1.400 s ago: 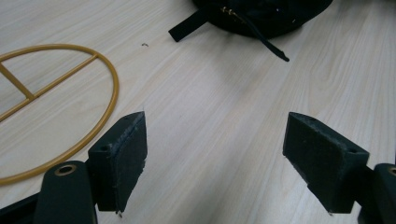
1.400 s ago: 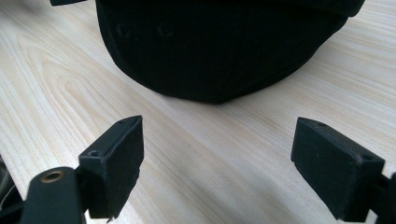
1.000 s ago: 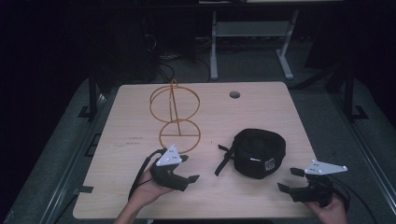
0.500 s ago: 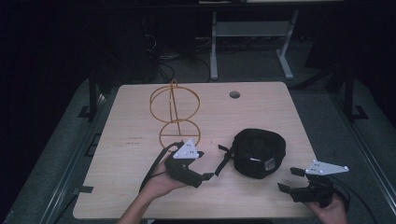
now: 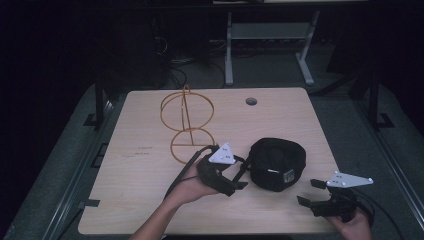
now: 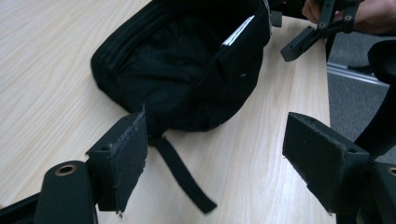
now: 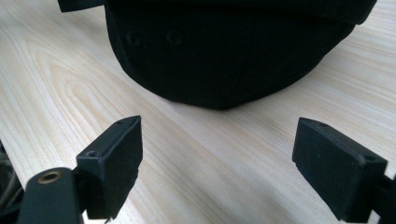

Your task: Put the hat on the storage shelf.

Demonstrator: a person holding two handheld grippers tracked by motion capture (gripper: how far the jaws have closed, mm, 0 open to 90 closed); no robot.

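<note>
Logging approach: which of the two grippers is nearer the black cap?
The left gripper. Its open fingers sit right at the cap, by its strap; the right gripper waits farther off, near the table's front edge.

Pale wood table (image 5: 150, 195) — black cap (image 5: 277, 162), orange wire stand (image 5: 187, 125)

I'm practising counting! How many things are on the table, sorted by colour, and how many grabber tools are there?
Black things on the table: 1, the cap
Orange things on the table: 1, the wire stand
Hand-held grippers: 2, the left hand-held gripper and the right hand-held gripper, both open
Total: 4
</note>
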